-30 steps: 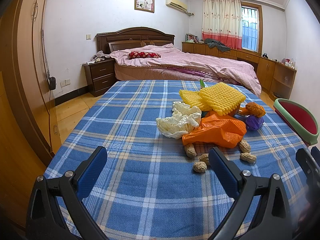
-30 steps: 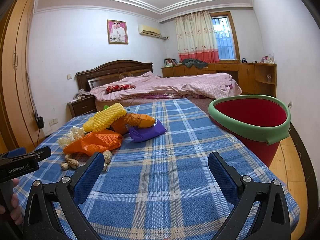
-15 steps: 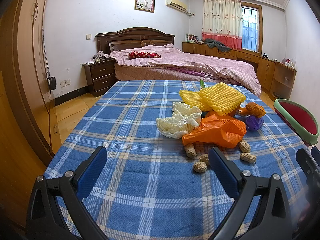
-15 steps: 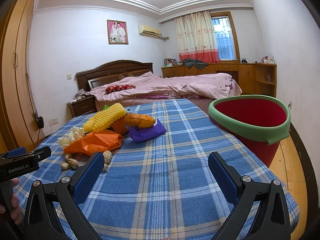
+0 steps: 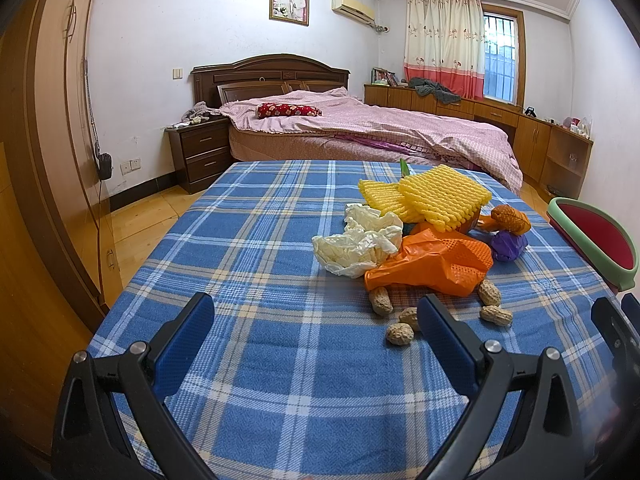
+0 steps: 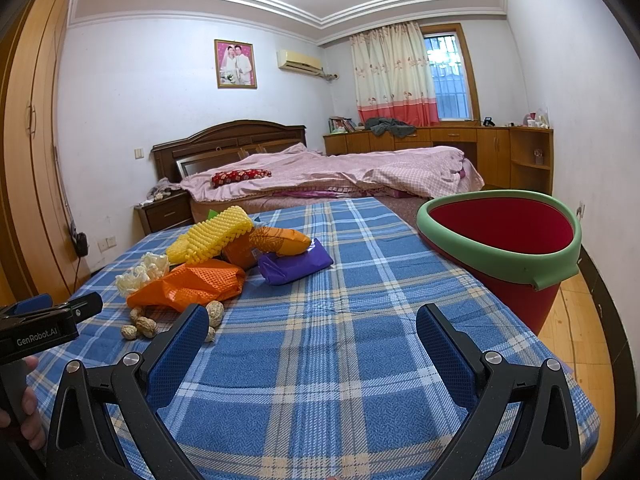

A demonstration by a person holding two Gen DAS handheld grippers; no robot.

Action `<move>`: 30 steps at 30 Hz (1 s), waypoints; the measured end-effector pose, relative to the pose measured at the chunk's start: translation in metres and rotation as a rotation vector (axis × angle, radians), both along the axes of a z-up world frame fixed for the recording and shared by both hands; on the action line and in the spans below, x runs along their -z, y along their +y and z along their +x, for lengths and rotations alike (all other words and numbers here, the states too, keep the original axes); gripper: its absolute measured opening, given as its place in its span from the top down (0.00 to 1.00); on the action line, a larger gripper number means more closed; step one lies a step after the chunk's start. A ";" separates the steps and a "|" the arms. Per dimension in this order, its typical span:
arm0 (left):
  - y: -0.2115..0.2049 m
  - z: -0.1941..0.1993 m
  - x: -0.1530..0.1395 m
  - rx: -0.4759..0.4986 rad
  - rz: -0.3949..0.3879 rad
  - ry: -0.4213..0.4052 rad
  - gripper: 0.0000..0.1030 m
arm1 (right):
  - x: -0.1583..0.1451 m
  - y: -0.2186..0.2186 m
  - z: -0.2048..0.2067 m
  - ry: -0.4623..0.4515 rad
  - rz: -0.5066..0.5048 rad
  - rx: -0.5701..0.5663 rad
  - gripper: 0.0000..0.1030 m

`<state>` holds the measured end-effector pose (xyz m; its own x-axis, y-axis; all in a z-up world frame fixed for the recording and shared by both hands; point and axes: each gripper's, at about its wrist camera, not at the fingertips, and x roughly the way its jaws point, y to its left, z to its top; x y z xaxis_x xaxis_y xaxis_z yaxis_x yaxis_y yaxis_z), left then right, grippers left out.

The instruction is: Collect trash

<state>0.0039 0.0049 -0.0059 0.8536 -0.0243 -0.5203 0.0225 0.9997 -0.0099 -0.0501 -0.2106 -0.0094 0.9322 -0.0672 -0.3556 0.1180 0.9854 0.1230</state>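
A: What was nearest to the cameras?

B: The two tongs. The left gripper [image 5: 316, 340] had its blue-padded jaws spread wide and nothing was between them. The right gripper [image 6: 312, 344] was spread wide too, and also empty. Both hung over the blue plaid cloth [image 5: 260, 240] that covered the table. In the right view, a hand [image 6: 28, 420] held the handle of the left tool at the lower left edge.

A: And the trash, where did it lie?

B: Just beyond the left gripper's right finger lay several tan peanut shells [image 5: 400, 334], scattered on the cloth. Behind them, touching some of them, was a crumpled orange plastic bag [image 5: 432, 264]. To the left of it was a crumpled white paper wad [image 5: 360, 244]. Behind these lay a yellow foam fruit net [image 5: 444, 196], resting on an orange packet [image 6: 280, 240]. A purple wrapper [image 6: 296, 266] lay on the right side of the pile.

A: And the bin?

B: A red bucket with a green rim [image 6: 500, 236] stood beside the right edge of the table, apart from the pile. Farther away was a wooden bed with a pink quilt [image 5: 360, 128].
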 end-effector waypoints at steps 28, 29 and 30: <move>-0.003 0.005 0.004 0.016 -0.010 0.016 0.03 | 0.001 0.001 0.003 0.010 0.004 -0.007 0.00; -0.003 0.007 0.004 0.014 -0.015 0.021 0.03 | 0.001 0.001 0.003 0.013 0.007 -0.009 0.00; -0.003 0.007 0.004 0.013 -0.018 0.024 0.03 | 0.000 0.000 0.003 0.018 0.011 -0.012 0.00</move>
